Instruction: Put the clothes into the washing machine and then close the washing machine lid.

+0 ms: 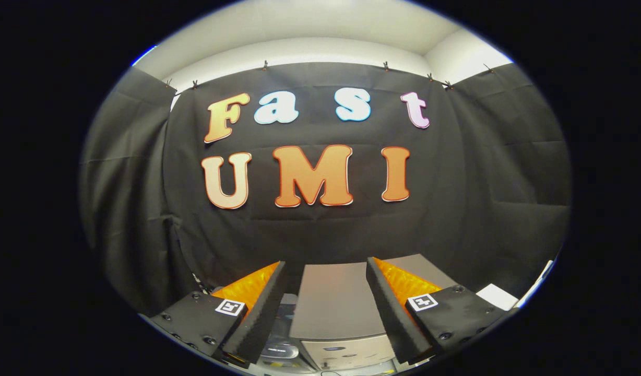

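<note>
Because the gripper (325, 269) is held high and looks out almost level, most of the washing machine (333, 303) is cut off below: only its flat grey top and a strip of its front panel are seen, lying between the fingers and just beyond them. The markings on that panel are too small to be made out. A dark rounded part (280, 347) is glimpsed low beside the left finger, and what it is cannot be told. A white flat thing (497, 296) is partly hidden behind the right finger. The two fingers (258, 308) are held wide apart, with nothing gripped between their black foam pads. Black cloth (482, 209) is hung behind the machine.
</note>
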The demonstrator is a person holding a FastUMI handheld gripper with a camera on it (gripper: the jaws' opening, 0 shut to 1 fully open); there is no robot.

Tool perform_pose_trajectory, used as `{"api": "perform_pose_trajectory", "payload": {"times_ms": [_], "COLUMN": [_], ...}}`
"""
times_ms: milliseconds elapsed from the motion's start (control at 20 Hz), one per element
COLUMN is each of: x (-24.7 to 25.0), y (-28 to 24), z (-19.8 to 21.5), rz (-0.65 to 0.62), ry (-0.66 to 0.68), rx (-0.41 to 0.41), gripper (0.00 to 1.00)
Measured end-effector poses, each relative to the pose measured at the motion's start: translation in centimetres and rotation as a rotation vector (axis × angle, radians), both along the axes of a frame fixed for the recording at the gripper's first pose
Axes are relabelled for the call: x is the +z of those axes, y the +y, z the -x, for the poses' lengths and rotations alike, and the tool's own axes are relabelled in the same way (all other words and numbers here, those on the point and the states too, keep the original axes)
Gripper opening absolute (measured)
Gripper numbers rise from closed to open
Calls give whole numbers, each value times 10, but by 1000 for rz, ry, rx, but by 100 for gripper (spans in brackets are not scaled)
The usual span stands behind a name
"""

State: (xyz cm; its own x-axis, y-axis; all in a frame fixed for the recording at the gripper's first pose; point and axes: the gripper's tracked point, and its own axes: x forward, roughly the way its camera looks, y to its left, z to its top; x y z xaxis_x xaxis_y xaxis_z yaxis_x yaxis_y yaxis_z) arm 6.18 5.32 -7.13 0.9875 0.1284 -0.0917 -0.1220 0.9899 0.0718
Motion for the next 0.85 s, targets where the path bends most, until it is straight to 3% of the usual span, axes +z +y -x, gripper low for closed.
{"api": "perform_pose_trajectory", "payload": {"times_ms": [300, 550, 850], "x": [1, 3, 4], "y": [-65, -87, -113], "z": [-20, -33, -38], "rz": [-4, -13, -40], "ry": [-22, -31, -37], "rx": [2, 24, -10], "gripper": [98, 98, 97]}}
